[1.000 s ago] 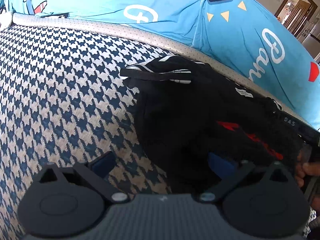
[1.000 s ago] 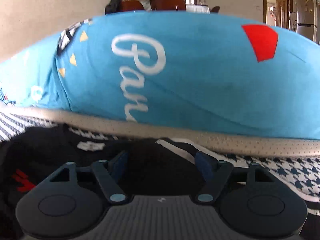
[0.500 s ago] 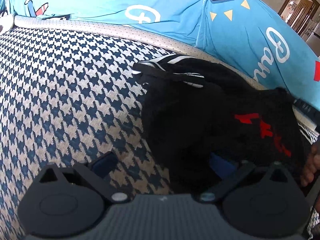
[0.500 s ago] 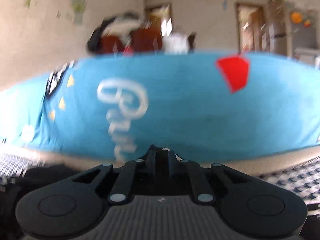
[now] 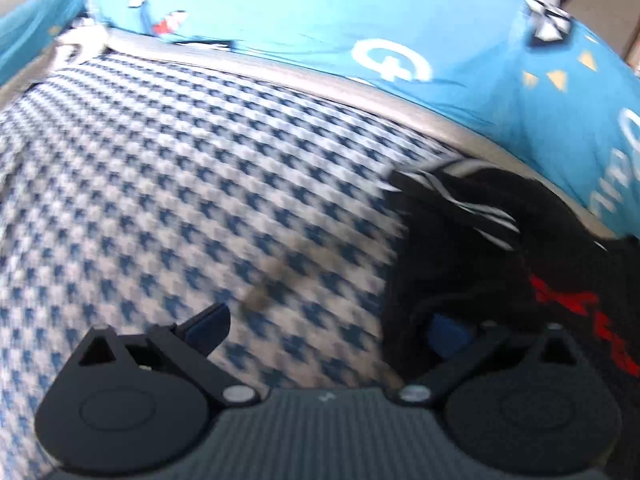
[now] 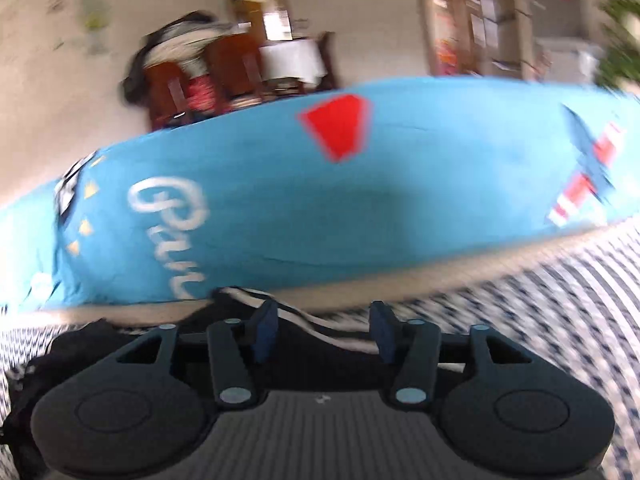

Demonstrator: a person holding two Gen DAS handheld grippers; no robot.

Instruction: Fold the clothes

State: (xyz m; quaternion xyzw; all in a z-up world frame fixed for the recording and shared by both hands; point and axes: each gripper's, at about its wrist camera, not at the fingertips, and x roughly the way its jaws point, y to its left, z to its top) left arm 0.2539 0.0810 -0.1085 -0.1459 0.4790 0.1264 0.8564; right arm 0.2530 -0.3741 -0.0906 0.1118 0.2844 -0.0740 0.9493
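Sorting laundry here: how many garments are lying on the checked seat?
1: a crumpled black garment with striped trim, near the blue backrest cushion. More could lie outside both views.

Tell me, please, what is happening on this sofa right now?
A person with a claw in each hand is folding a black garment on the houndstooth cushion. The left claw is open, one finger tucked into the fabric. The right claw has just been opening over the striped hem, not pinching it.

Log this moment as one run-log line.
task: fold clothes | left gripper: open, beside black garment | right gripper: fingers just opened, striped edge between them, unpinched | surface: houndstooth cover
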